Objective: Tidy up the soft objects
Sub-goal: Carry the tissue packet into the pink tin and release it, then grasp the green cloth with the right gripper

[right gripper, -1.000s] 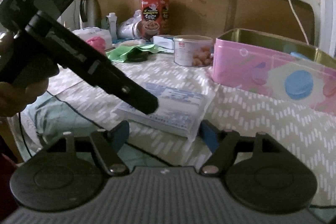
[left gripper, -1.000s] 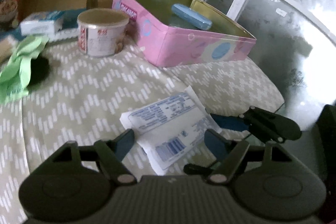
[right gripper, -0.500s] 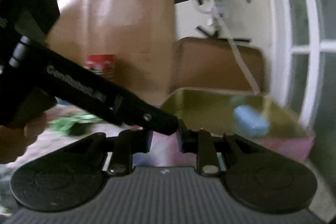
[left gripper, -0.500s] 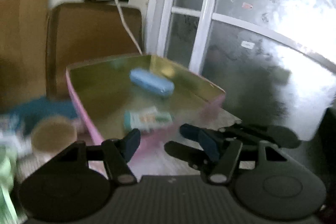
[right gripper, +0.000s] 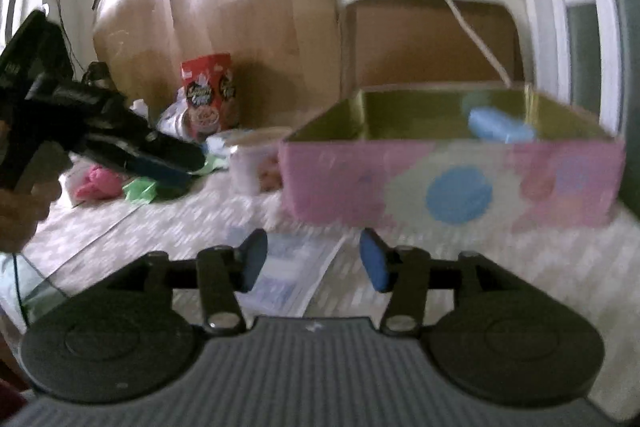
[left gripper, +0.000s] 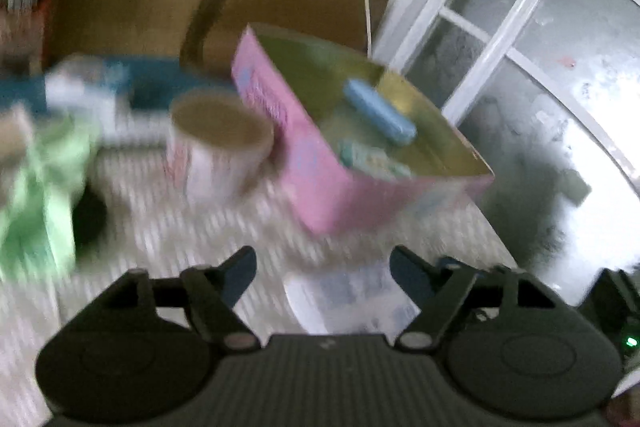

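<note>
Lying flat on the patterned cloth point(left gripper: 168, 227) over the counter, right under both sets of jaws, the white packet point(left gripper: 352, 303) with blue print looks light, limp and slick, a sealed plastic wrap likely to buckle and slide if pinched mid-face. My guess is an edge or corner is the place to take it, one gripper per side. The left gripper point(left gripper: 323, 267) and right gripper point(right gripper: 312, 259) both hover just above it, jaws opening with nothing between the pads. Beyond stands a paper tub point(left gripper: 218, 151), then the pink tin point(right gripper: 452, 183), open-topped, holding a blue roll point(left gripper: 380, 117) and a small pack point(left gripper: 372, 161). Green wrapping point(left gripper: 44, 187) lies farther left.
</note>
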Motion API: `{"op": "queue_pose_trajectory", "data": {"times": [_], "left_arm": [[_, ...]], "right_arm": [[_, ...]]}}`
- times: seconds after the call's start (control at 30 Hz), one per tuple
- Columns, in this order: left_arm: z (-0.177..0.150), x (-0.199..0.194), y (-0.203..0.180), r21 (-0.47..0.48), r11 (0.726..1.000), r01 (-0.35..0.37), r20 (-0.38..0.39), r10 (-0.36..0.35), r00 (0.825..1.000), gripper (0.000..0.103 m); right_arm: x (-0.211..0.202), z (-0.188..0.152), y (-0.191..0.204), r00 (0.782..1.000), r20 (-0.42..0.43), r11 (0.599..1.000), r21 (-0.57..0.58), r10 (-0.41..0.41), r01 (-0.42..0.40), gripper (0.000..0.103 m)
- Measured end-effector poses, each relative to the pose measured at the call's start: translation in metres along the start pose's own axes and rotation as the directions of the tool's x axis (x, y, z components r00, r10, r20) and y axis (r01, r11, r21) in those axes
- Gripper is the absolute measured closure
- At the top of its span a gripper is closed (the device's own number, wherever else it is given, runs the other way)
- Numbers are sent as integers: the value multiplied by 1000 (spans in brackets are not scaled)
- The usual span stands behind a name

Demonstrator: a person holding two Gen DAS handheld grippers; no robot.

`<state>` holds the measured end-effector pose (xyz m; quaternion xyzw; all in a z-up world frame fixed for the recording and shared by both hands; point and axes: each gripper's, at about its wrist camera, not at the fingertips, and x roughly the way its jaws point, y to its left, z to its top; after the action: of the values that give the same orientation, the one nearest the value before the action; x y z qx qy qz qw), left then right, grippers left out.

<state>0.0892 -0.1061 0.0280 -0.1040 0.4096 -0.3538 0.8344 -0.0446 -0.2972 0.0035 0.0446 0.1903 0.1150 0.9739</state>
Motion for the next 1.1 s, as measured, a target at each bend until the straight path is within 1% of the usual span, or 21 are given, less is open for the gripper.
{"op": "queue_pose_trajectory", "data": {"times": [0.07, 0.1, 0.13, 0.17, 0.2, 0.23, 0.27, 0.33, 0.37, 0.47, 0.53, 0.6, 0.63, 0.7, 0.77, 0.87, 0.93, 0.97, 1.0, 1.07, 1.1], "left_arm": [[-11, 14, -1, -10, 1000, 27, -68, -27, 997, 26], [-16, 24, -4, 3, 1000, 22, -104, -22, 994, 26], [-20, 33, -6, 21, 1000, 16, -121, -14, 993, 24], [-24, 34, -12, 59, 998, 11, -90, -6, 996, 25], [-24, 39, -17, 85, 996, 15, -98, -6, 995, 28], [-25, 39, -21, 87, 996, 13, -107, -3, 994, 27], [-24, 37, -26, 92, 996, -12, -101, 22, 995, 27], [-22, 26, -33, 141, 989, -48, -53, 55, 997, 27], [-20, 17, -35, 143, 989, -35, -31, 40, 999, 27], [-3, -3, -38, 135, 991, 11, 18, -14, 1000, 27], [11, -8, -50, 171, 985, 18, 57, -29, 998, 27], [28, -6, -62, 219, 976, 5, 90, -25, 996, 27], [37, -2, -68, 240, 971, -1, 104, -24, 994, 27], [54, 14, -79, 273, 962, -19, 126, -16, 992, 26], [71, 41, -82, 279, 958, -67, 147, 26, 989, 26], [84, 85, -79, 258, 952, -162, 165, 122, 979, 25], [83, 95, -76, 242, 946, -214, 179, 173, 968, 25], [80, 92, -75, 238, 948, -213, 188, 170, 967, 25], [77, 86, -75, 237, 951, -197, 198, 151, 968, 25], [67, 66, -75, 250, 953, -170, 216, 116, 970, 24], [60, 55, -74, 253, 954, -158, 227, 100, 969, 22]], "right_arm": [[2, -7, 1, 999, -31, 999, 30, 21, -20, 38], [4, -10, 4, 998, -51, 999, 31, 35, -34, 33], [7, -13, 7, 996, -78, 998, 25, 51, -49, 31], [13, -17, 11, 991, -117, 998, 13, 69, -68, 31], [17, -20, 15, 987, -135, 996, -8, 83, -85, 34], [17, -24, 24, 991, -112, 994, -65, 75, -83, 41], [20, -28, 37, 993, -107, 989, -128, 57, -71, 42], [23, -27, 55, 994, -109, 981, -186, 29, -49, 51], [23, -25, 60, 994, -104, 981, -189, 15, -35, 51], [12, -16, 61, 999, -30, 985, -170, 14, -19, 52], [3, -7, 59, 1000, 26, 988, -154, 7, -3, 52], [-2, 4, 57, 995, 95, 987, -159, -16, 31, 51], [-3, 11, 55, 991, 129, 985, -165, -35, 56, 51], [1, 24, 44, 984, 164, 980, -169, -77, 105, 51], [13, 33, 27, 976, 179, 977, -150, -120, 148, 51], [45, 46, -7, 964, 160, 968, -102, -213, 230, 51], [71, 51, -27, 948, 119, 948, -90, -295, 307, 51], [83, 51, -36, 936, 96, 935, -80, -338, 346, 51], [90, 50, -41, 932, 77, 932, -60, -354, 358, 51], [86, 47, -50, 940, 60, 942, 36, -336, 335, 51], [81, 47, -49, 940, 75, 943, 54, -333, 330, 51]]}}
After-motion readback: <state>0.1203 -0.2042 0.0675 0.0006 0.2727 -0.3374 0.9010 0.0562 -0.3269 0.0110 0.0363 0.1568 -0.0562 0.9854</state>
